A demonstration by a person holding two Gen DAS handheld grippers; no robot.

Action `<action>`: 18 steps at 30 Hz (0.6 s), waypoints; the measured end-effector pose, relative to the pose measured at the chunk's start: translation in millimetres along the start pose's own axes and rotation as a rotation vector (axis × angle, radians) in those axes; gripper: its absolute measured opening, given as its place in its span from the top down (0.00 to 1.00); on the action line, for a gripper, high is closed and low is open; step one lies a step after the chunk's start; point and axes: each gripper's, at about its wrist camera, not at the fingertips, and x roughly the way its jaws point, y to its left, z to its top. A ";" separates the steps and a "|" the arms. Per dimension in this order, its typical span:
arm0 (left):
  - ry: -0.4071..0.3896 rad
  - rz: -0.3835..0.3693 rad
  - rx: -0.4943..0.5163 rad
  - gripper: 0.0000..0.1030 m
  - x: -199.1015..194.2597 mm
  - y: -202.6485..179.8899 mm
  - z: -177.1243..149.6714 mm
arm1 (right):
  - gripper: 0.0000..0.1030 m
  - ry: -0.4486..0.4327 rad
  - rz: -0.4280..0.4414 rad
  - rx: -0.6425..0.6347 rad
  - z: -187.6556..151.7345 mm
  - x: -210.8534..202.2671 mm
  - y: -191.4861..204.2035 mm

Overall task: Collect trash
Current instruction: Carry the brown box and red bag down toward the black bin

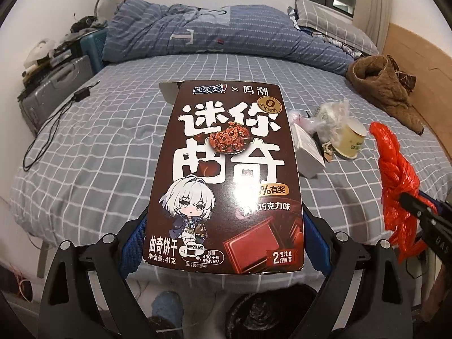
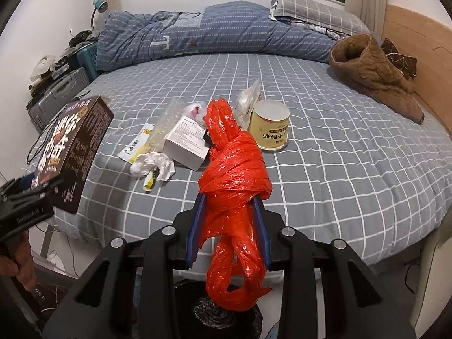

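You're holding the chocolate cookie box (image 1: 227, 180) in your left gripper (image 1: 226, 243), jaws pressing on its two long edges near the bottom, and the box is sticking far out ahead of the pads and hanging above the grid-patterned bed (image 1: 93, 147). Your right gripper (image 2: 230, 226) is clamping the knotted red plastic bag (image 2: 233, 186), its loose tail dangling down over the black-lined bin (image 2: 217, 313) at the foot of the bed

Here's where it's getting risky: you're gripping that box only at one end, so if you're tilting it toward the bin, it could be pivoting between the pads and sliding out short of the opening. The red bag is slick and bunched, so it may be creeping out of the pads. The rest of the trash is waiting on the bed: the white carton (image 2: 186, 144), the yellow cup (image 2: 269, 125), the crumpled tissue (image 2: 152, 165) and the clear wrappers (image 2: 248, 101). The two grippers are working close together, so the bag tail could be catching on the box
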 end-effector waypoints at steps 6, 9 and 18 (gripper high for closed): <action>0.000 -0.007 -0.017 0.13 -28.3 0.0 -15.7 | 0.69 -0.008 0.005 0.022 -11.9 -29.3 2.2; 0.001 -0.013 -0.018 0.13 -42.8 -2.5 -27.2 | 0.69 -0.011 0.008 0.022 -19.0 -45.9 6.2; 0.013 -0.020 -0.007 0.13 -76.3 -10.4 -63.2 | 0.69 -0.030 0.008 0.013 -42.6 -92.3 21.1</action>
